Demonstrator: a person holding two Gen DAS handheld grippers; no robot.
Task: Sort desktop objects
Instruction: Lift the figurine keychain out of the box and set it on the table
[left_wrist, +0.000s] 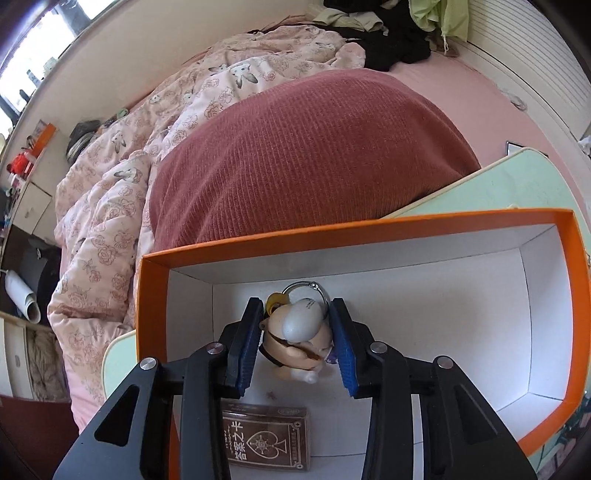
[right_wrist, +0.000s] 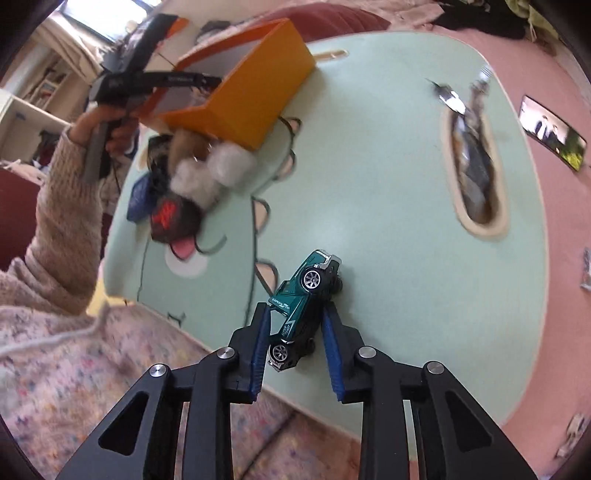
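While the left gripper points down into one orange box with a white inside, its blue pads stand narrowly either side of one small figurine keychain. The left pad touches it; whether the right pad does, I cannot tell. A metal ring tops the figurine at 12 o'clock. One brown card pack lies on the box floor at 6 o'clock, printed with a spade emblem and Chinese characters that seem to read 答案之卡.

Seen from the right wrist, the right gripper is narrow around one green toy car lying on its side on the mint-green table, both pads close against it. White lettering on the car is too small to read. At 10 o'clock, blurred, one plush toy lies just beside the box, and a person's hand holds the other tool there.
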